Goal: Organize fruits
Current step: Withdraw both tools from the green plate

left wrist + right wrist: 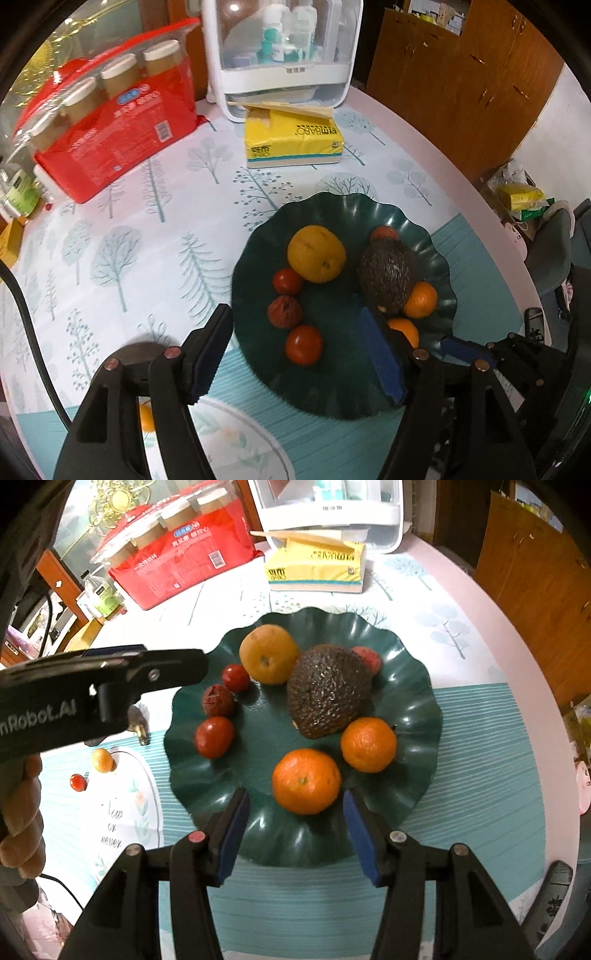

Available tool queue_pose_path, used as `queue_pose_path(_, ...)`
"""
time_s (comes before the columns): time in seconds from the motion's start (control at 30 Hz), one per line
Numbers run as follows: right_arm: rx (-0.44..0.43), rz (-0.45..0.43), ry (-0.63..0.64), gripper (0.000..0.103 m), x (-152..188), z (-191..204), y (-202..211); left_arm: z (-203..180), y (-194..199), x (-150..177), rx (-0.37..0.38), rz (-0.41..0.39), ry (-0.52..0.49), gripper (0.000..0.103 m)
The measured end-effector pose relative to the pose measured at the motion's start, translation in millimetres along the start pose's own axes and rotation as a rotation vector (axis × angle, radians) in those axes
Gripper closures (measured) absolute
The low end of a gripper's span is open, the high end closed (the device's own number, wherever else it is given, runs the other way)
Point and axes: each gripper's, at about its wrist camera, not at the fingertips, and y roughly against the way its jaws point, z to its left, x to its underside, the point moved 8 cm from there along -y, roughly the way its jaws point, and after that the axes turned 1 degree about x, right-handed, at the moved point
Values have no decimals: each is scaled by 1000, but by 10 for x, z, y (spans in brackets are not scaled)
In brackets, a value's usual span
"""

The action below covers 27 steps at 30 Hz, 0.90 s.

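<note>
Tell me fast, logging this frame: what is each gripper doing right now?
Left gripper: open, holding nothing, over the green plate.
Right gripper: open, empty, with the near tangerine just ahead of its fingertips.

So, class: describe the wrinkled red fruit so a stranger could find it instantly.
Start at the dark green wavy-edged plate. On its left side three small red fruits form a row beside the left gripper. The middle one, the wrinkled dull-red fruit, is cracked, while its neighbours are glossy.

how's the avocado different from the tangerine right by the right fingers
The avocado is dark brown-green and pebbly; the tangerine is bright orange and finely dimpled. The avocado is larger and tapered, the tangerine round. The avocado sits mid-plate, the tangerine near the front rim. Both rest on the green plate.
</note>
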Motion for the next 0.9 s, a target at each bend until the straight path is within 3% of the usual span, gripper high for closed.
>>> queue_pose_path(0.33,26,-61,-9,50,135,322,393,266,617,504,-33,-6,32,29)
queue_pose_path(0.5,23,-117,-8,50,133,585,692,494,1070,651,-49,-51,43,29)
queue_pose_path(0.73,22,-228,18,50,-4,1114,1181,1210,1877,849,-124,-165,104,29)
queue_pose_path(0.9,24,-286,31,50,-96,1513,1369,1751,2204,1038,-143,-207,180,29)
